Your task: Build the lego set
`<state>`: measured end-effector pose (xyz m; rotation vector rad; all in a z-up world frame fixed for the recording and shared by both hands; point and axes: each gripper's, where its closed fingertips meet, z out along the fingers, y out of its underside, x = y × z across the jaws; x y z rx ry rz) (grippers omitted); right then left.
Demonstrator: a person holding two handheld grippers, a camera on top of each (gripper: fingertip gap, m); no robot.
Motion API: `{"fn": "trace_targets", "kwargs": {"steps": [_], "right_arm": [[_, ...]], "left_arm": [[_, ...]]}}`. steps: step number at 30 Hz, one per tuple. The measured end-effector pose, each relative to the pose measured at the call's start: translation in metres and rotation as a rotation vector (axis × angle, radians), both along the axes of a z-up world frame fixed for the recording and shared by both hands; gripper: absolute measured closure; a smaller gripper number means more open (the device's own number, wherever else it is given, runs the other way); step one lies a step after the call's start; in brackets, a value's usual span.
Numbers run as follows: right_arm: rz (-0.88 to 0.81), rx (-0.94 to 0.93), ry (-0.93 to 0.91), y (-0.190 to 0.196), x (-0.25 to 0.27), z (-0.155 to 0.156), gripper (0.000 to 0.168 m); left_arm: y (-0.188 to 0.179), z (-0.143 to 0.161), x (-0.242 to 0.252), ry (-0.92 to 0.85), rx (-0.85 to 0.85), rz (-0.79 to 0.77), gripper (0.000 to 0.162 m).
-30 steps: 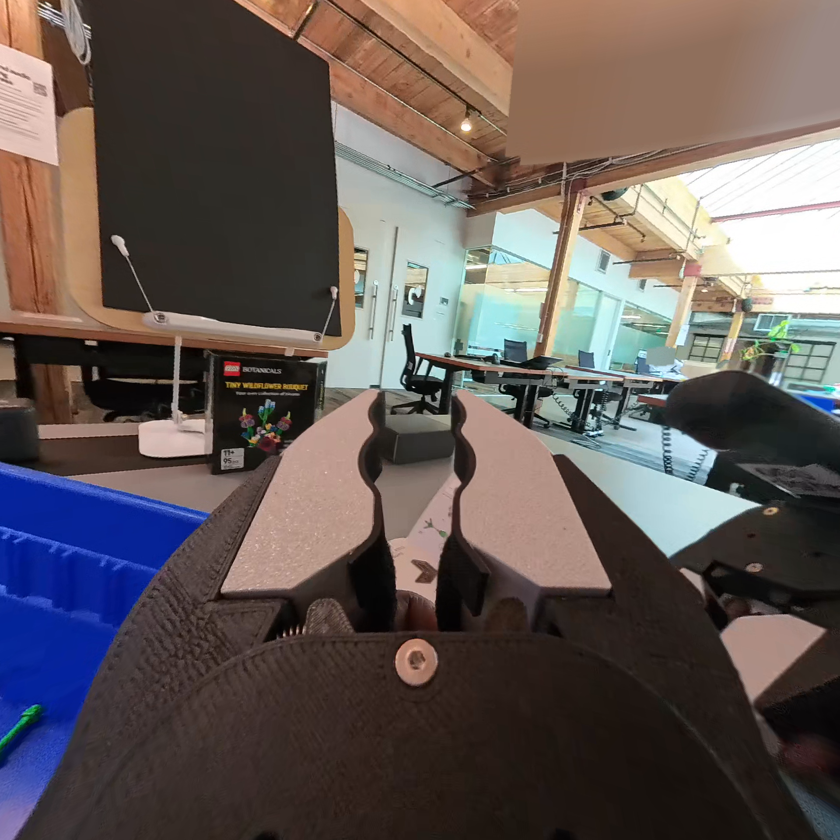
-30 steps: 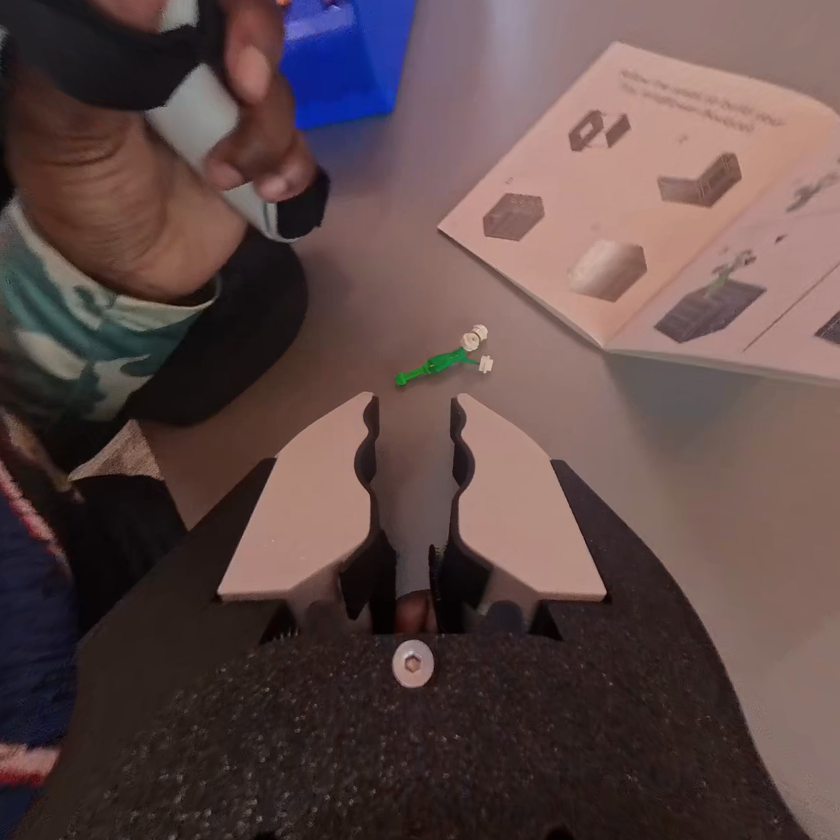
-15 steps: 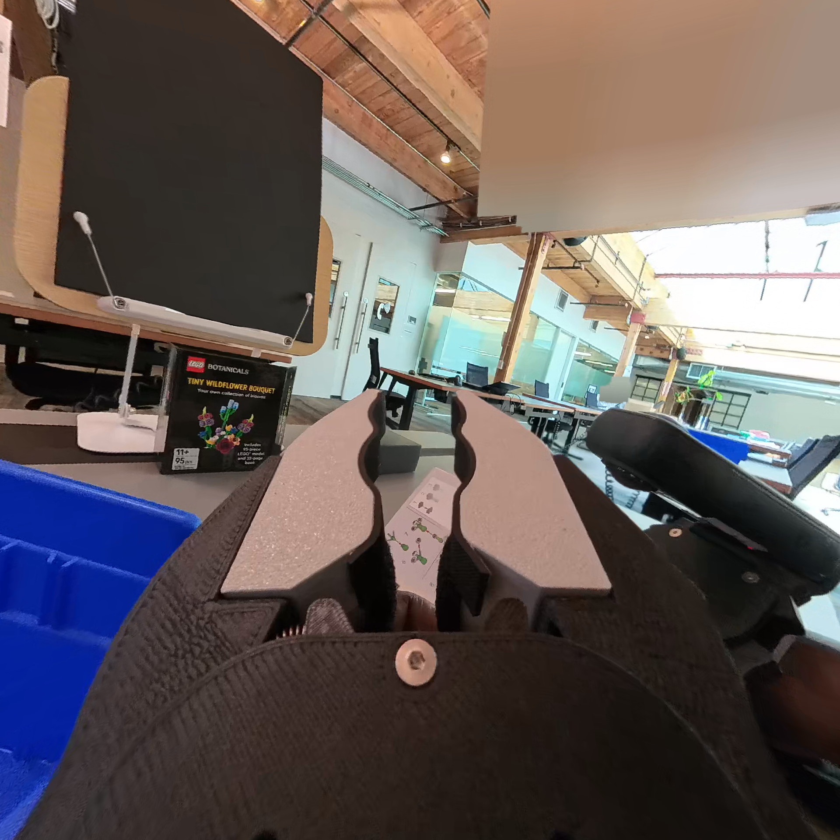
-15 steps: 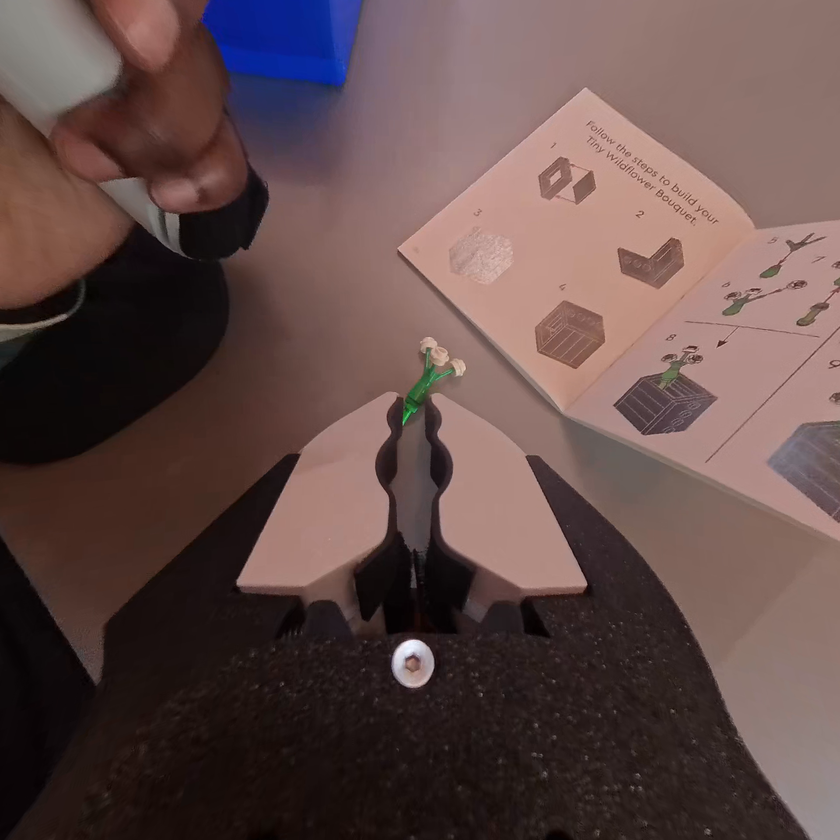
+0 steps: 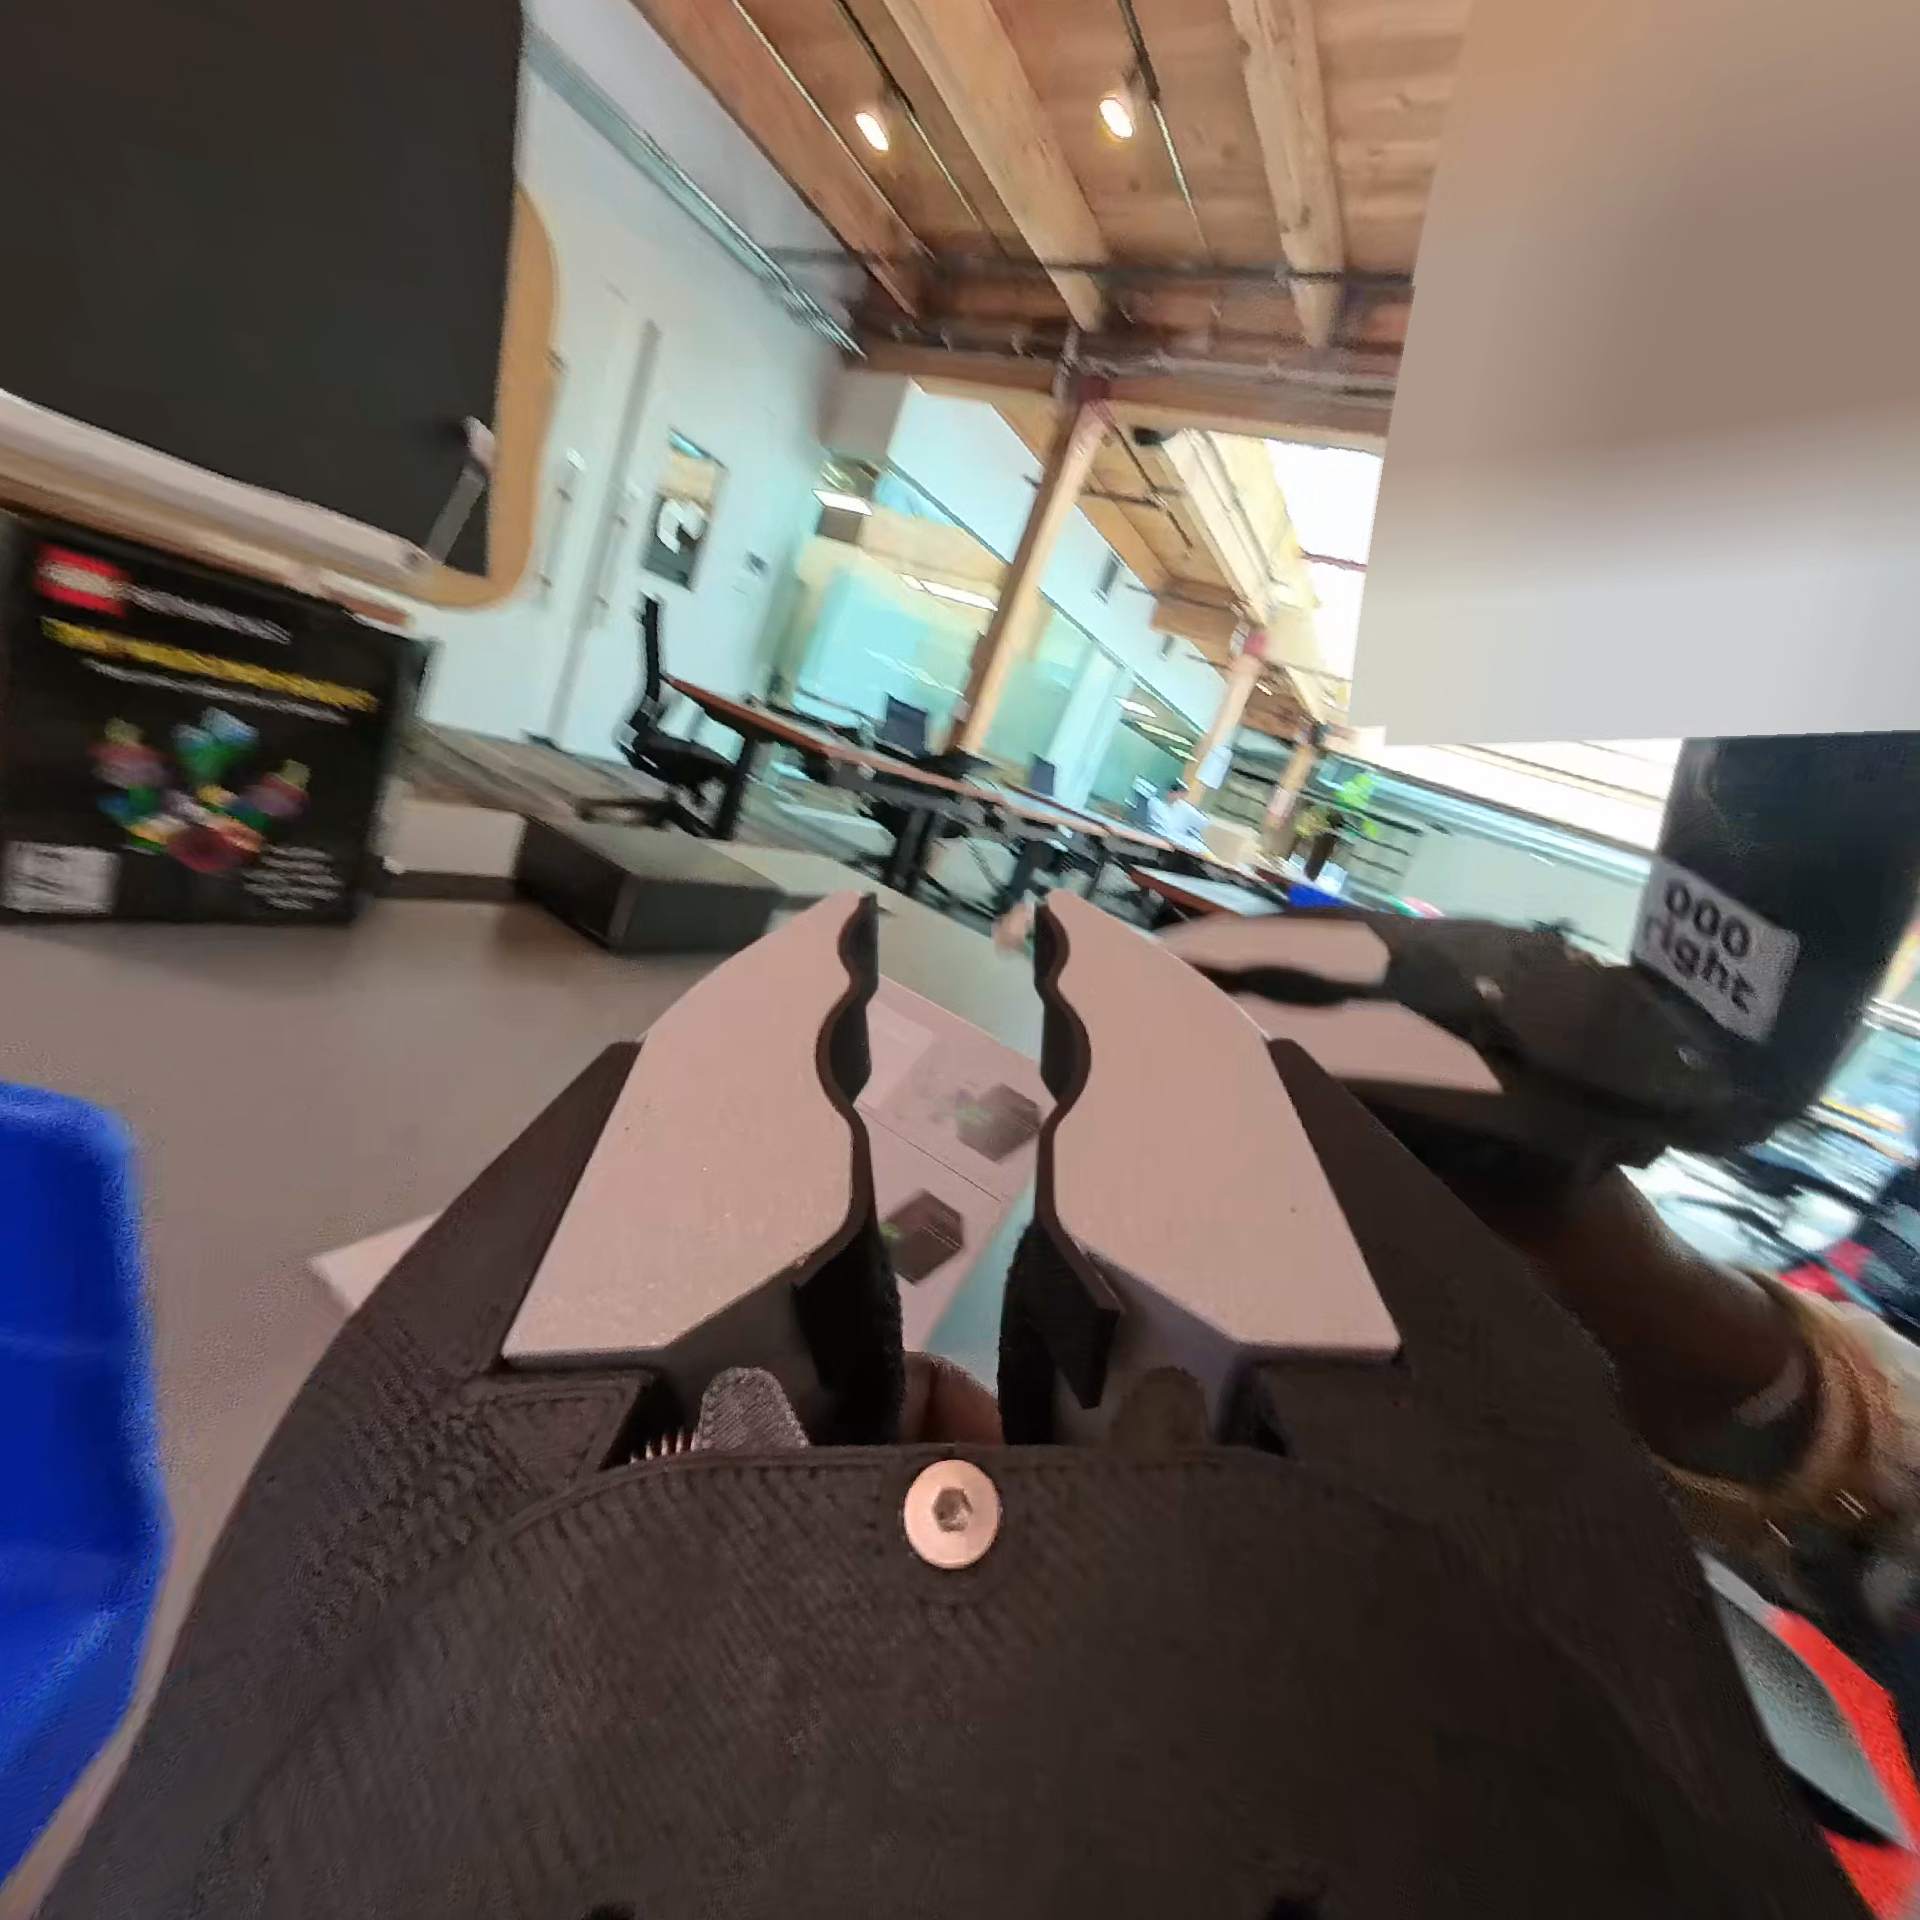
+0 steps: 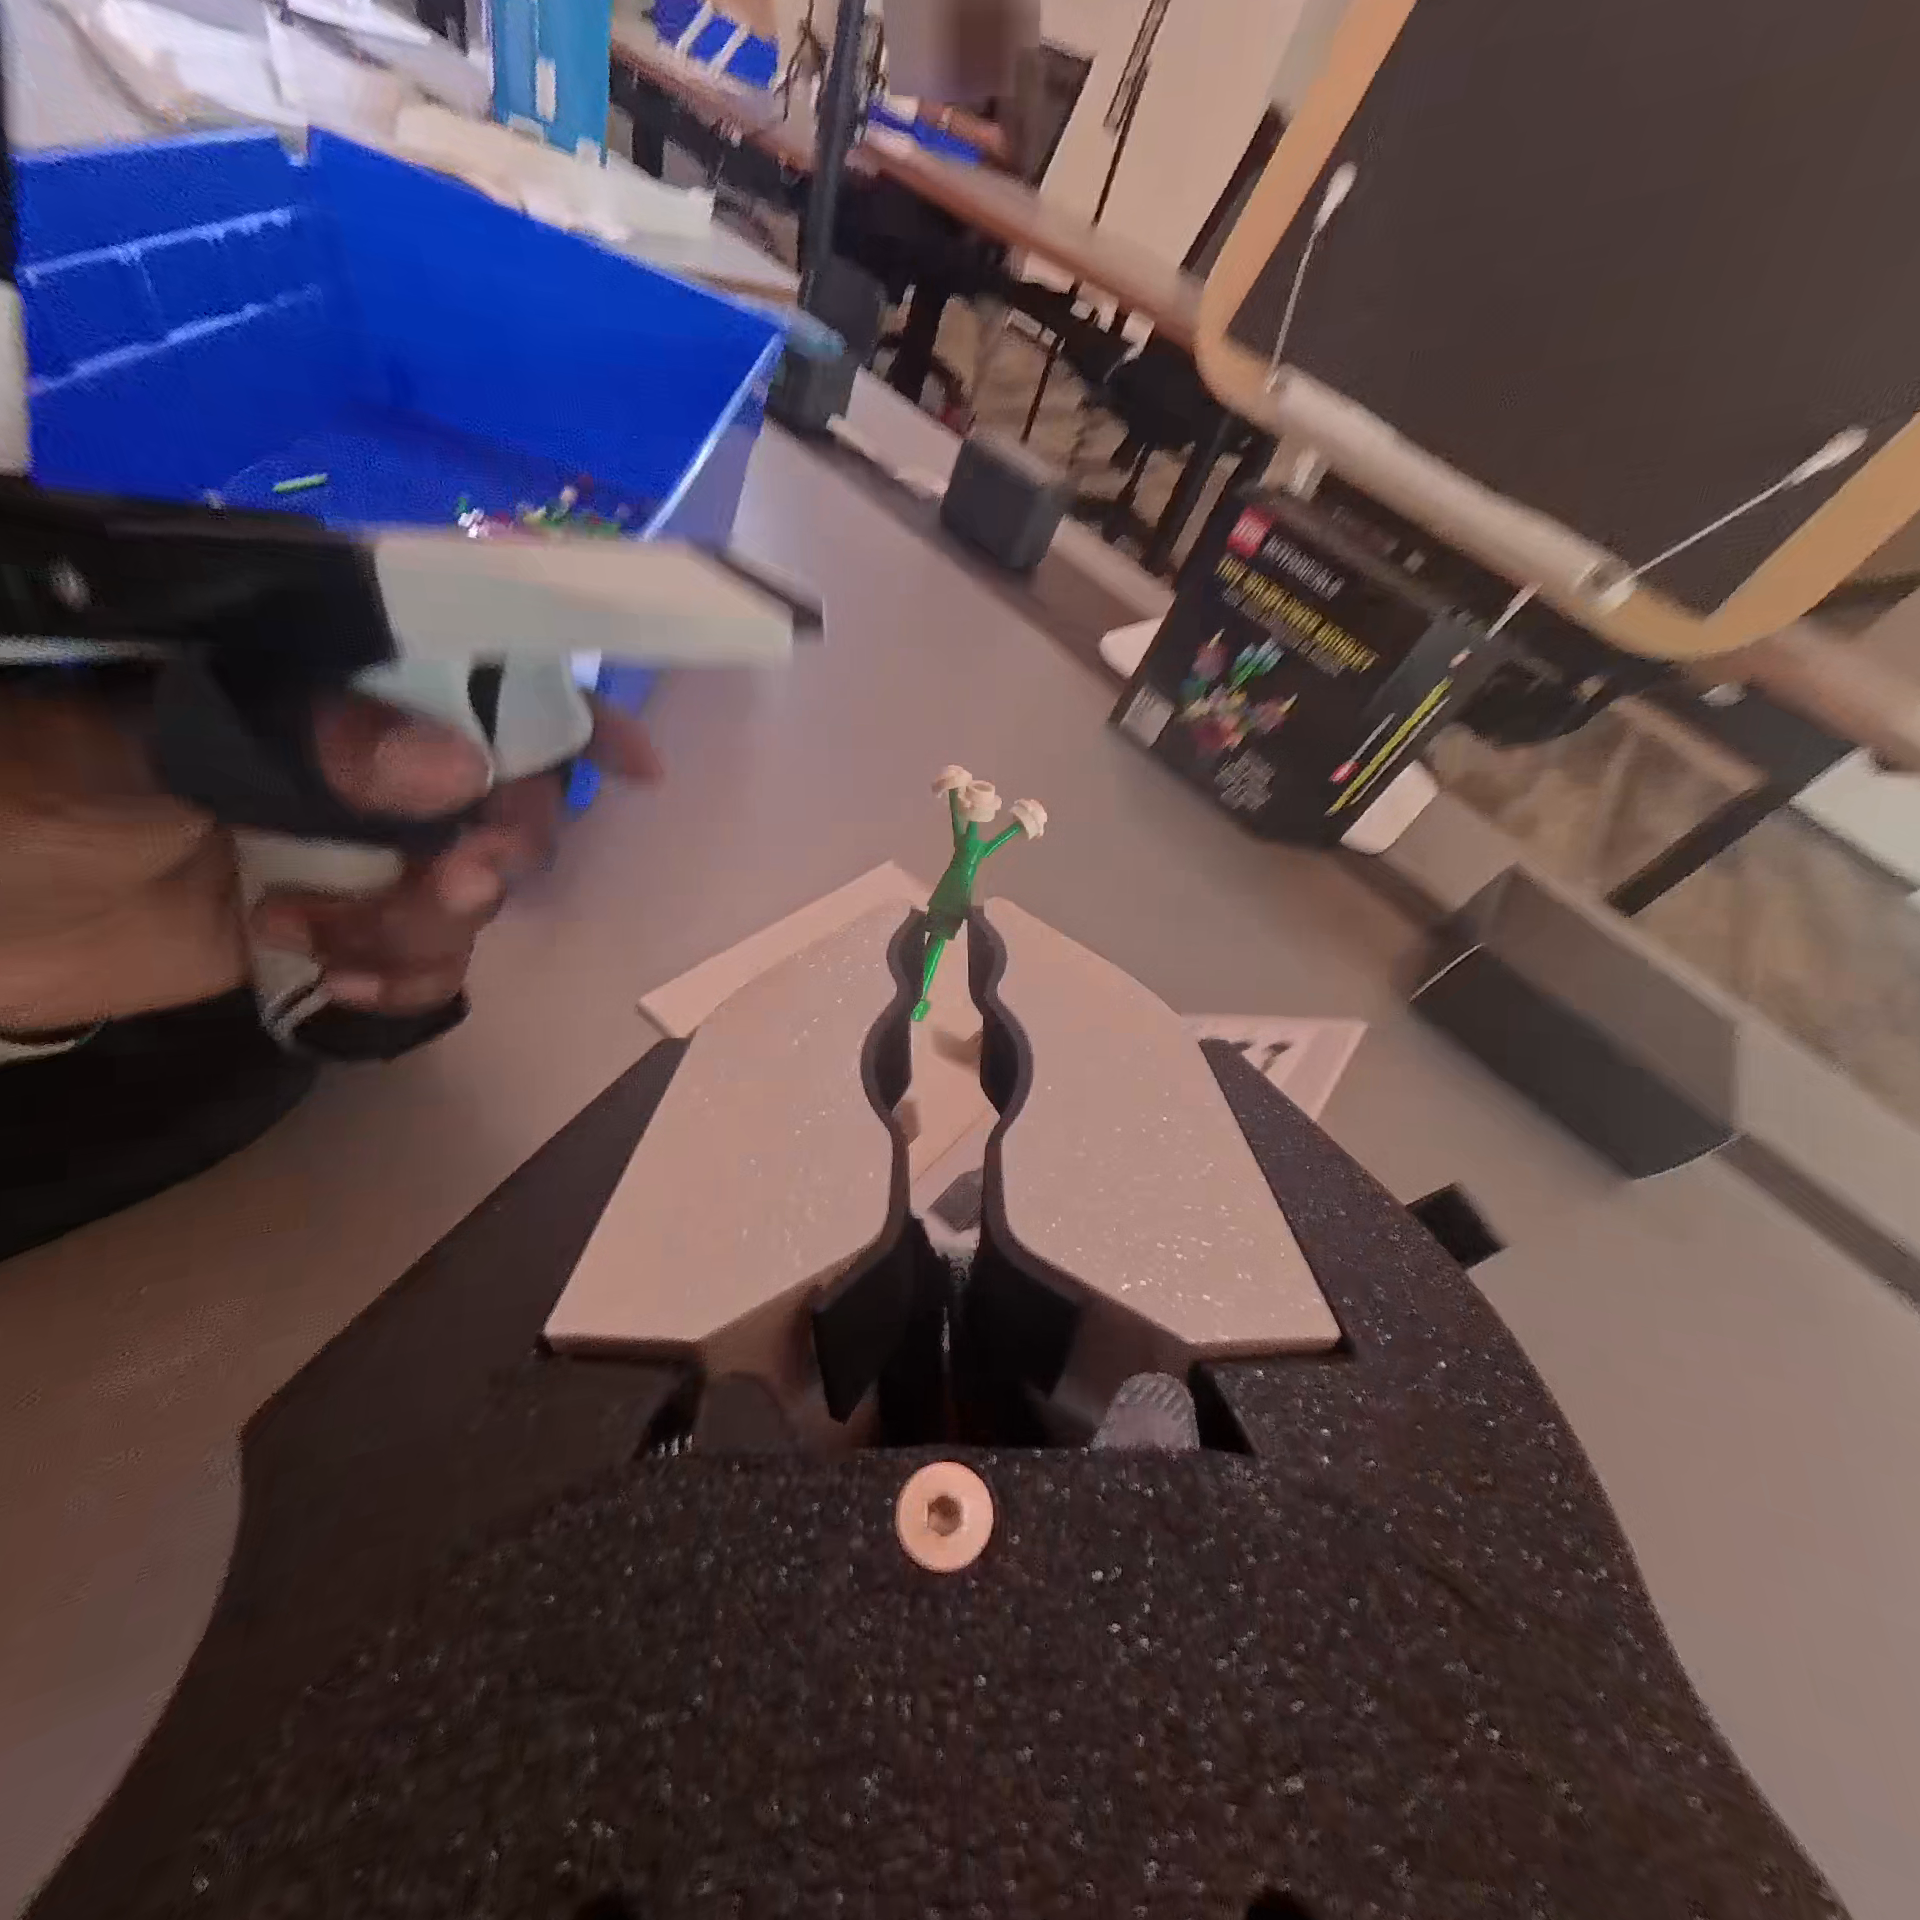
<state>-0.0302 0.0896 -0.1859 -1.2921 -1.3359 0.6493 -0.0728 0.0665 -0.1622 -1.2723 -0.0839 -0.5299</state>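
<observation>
Grainy matt black plastic on the right hand-held gripper [image 6: 943, 914], its pale grey fingers [image 6: 758, 1164] finely speckled, a bright metal screw [image 6: 943, 1515] gleaming. Glossy green plastic on the flower stem [image 6: 961, 873], white blooms matt. Smooth matt grey desk [image 6: 1714, 1455]; shiny blue plastic bin [image 6: 540, 312]; glossy cardboard box [image 6: 1299, 686]; paper booklet [image 5: 935, 1060]; rough wooden ceiling beams [image 5: 997, 114].

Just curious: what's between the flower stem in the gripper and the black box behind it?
Only bare grey table, seen in the right wrist view.
</observation>
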Motion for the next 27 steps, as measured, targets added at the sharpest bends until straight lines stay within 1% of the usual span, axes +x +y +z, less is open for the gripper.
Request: {"fn": "trace_targets", "kwargs": {"steps": [2,4,5,7,9,11,14,17,22,27], "right_arm": [[0.001,0.039,0.058,0.0,0.0,0.018,0.16],[0.06,-0.003,0.154,-0.007,-0.003,0.032,0.16],[0.112,-0.089,0.222,-0.013,-0.004,0.038,0.16],[0.262,-0.386,0.398,-0.023,-0.004,0.056,0.161],[0.394,-0.649,0.602,-0.021,0.005,0.081,0.161],[0.473,-0.754,0.715,-0.015,0.014,0.098,0.161],[0.516,-0.741,0.738,-0.016,0.018,0.109,0.161],[0.533,-0.726,0.738,-0.02,0.021,0.116,0.161],[0.553,-0.72,0.729,-0.025,0.024,0.121,0.161],[0.576,-0.636,0.646,-0.037,0.021,0.118,0.16]], "left_arm": [[0.003,-0.005,0.015,-0.002,-0.038,-0.102,0.133],[0.004,-0.006,0.024,-0.009,-0.051,-0.168,0.133],[0.004,-0.003,0.027,-0.017,-0.041,-0.193,0.133],[0.001,0.008,0.03,-0.044,0.007,-0.239,0.133],[-0.003,0.018,0.031,-0.061,0.052,-0.261,0.133],[-0.005,0.024,0.034,-0.042,0.068,-0.26,0.133],[-0.007,0.035,0.042,0.005,0.084,-0.258,0.134],[-0.01,0.053,0.053,0.012,0.119,-0.288,0.134],[-0.014,0.082,0.063,-0.03,0.158,-0.337,0.134],[-0.014,0.097,0.064,-0.1,0.113,-0.403,0.134]]}}
